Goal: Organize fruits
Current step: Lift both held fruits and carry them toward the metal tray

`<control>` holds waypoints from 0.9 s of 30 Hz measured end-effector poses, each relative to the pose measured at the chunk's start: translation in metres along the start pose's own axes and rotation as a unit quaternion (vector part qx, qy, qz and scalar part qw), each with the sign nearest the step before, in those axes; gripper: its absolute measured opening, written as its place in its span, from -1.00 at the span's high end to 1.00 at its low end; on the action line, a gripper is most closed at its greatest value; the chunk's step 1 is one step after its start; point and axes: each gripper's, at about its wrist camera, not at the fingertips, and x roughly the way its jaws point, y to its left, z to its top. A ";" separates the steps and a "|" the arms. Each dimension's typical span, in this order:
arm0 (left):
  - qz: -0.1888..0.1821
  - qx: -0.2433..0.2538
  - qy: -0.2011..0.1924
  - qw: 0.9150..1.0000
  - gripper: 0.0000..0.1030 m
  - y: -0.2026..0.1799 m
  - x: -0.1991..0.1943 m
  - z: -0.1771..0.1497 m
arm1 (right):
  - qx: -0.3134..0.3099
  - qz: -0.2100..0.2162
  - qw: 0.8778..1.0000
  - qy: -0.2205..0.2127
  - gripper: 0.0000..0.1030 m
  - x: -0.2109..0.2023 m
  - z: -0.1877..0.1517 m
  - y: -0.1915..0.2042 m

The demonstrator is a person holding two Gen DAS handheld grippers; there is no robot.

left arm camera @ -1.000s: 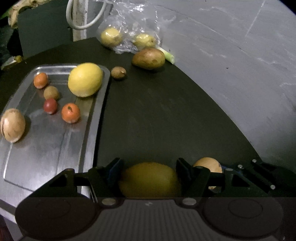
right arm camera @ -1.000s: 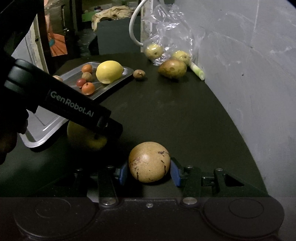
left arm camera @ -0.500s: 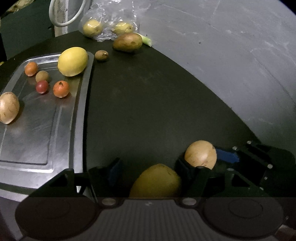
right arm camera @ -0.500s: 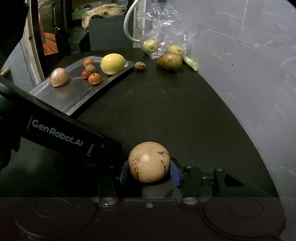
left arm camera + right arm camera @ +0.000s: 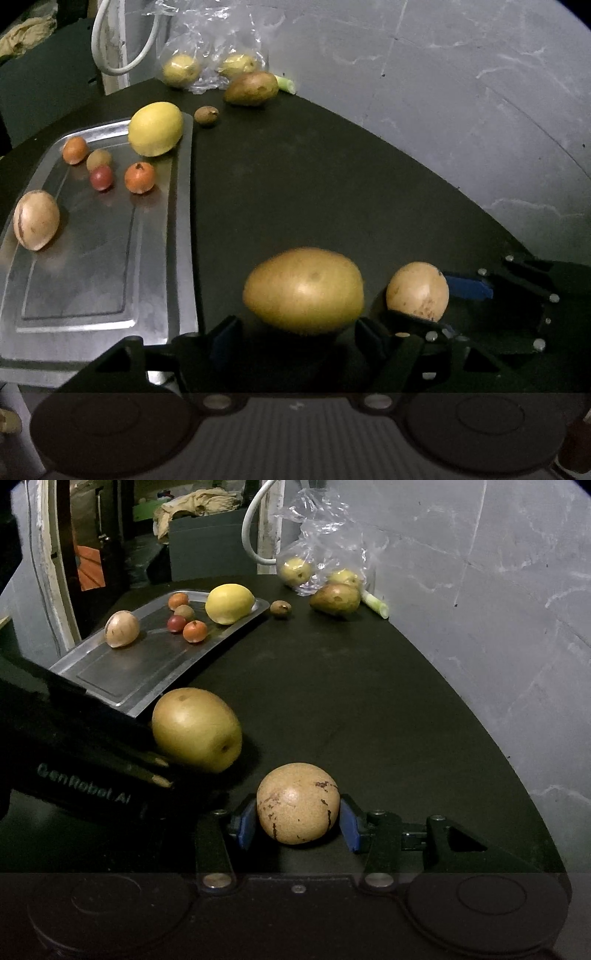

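Fruit lies free before my wide-open left gripper; my right gripper clamps a speckled round fruit.

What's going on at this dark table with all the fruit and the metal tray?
A person is sorting fruit with two handheld tools. The right tool is shut on a round tan speckled fruit near the table's front edge. The left tool is open, with a large yellow-green oval fruit lying on the dark tabletop just ahead of its fingers. The steel tray already holds a big yellow lemon, a tan oval fruit and four small round fruits.
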 end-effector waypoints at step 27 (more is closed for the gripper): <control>-0.021 -0.010 -0.014 1.000 -0.42 0.007 -0.003 0.006 | -0.009 -0.013 1.000 -0.006 0.07 -0.005 0.002 0.008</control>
